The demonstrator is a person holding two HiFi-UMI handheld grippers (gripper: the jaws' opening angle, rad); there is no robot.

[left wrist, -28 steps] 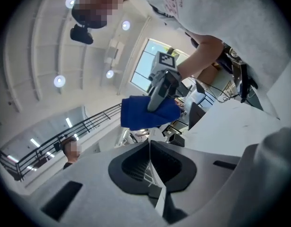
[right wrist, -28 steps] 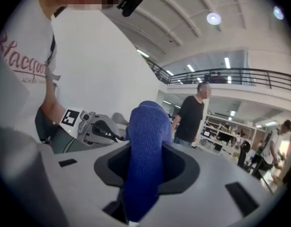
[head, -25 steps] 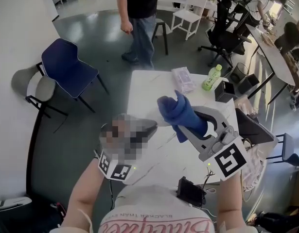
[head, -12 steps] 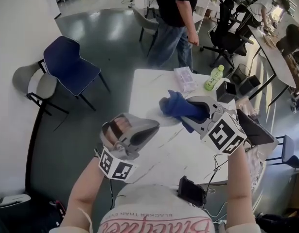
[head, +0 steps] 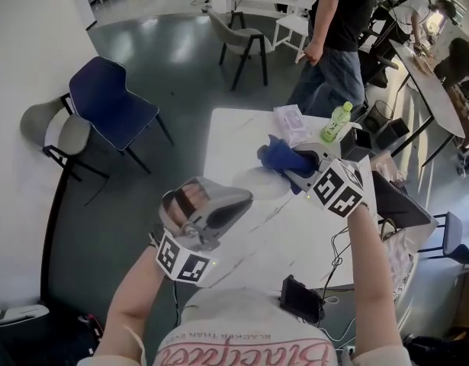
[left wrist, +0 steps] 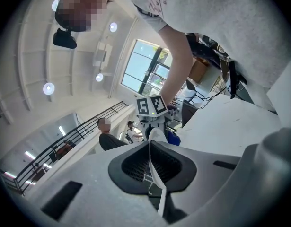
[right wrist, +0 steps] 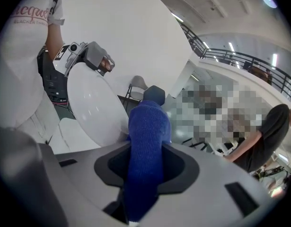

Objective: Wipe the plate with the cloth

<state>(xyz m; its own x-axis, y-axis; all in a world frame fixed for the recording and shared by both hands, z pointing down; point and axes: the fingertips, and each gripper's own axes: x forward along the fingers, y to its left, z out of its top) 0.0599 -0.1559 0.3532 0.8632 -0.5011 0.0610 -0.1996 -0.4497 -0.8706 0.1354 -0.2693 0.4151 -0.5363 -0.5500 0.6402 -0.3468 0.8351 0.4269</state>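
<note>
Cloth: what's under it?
The far rim of the plate, held by the left gripper, and the table. The cloth in the right gripper covers that spot, so contact can't be seen.

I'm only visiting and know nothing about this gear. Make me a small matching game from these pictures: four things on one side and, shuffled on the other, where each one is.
Things:
1 plate
2 cloth
3 green bottle
4 blue chair

Places:
A on the floor, left of the table
B clamped in the right gripper
C held by its edge in the left gripper
D standing at the table's far end

Pairs: 1-C, 2-B, 3-D, 4-A
</note>
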